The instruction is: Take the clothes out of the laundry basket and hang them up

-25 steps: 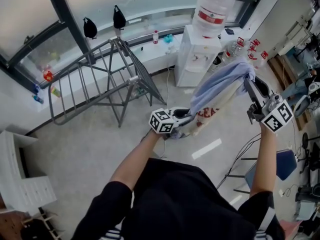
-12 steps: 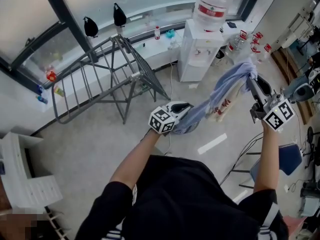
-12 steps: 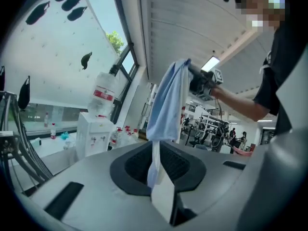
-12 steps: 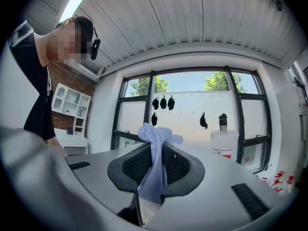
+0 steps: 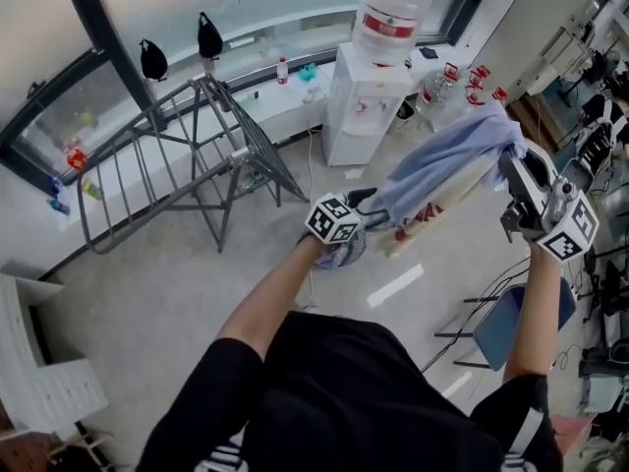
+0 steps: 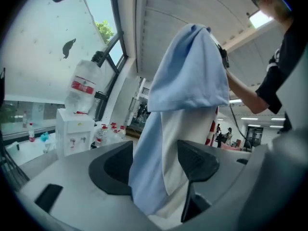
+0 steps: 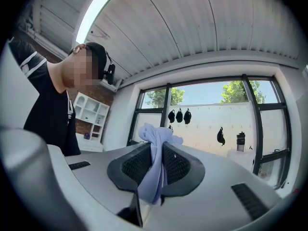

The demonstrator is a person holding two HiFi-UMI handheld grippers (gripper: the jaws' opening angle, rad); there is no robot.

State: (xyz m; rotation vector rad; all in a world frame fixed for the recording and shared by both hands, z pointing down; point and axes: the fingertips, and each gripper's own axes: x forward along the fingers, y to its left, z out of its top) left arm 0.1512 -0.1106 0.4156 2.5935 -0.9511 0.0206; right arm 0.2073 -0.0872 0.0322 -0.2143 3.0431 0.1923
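We note drying rack (image 5: 239,153) at far left. Our left gripper (image 6: 156,159): jaws just opened, now wide apart, light-blue garment (image 5: 447,155) hanging loose between them. Garment spans our 2 grippers, held mid-air; right gripper (image 7: 155,163) clamped on bunched end.

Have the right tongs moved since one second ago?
Yes. The right tongs, shut on the blue cloth, have moved rightward in the head view, farther from the white water dispenser.

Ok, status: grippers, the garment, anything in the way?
Left gripper just opening, fingers apart, light blue garment loose between them. Right gripper shut on the garment, held high. Drying rack ahead left, nothing seen blocking.
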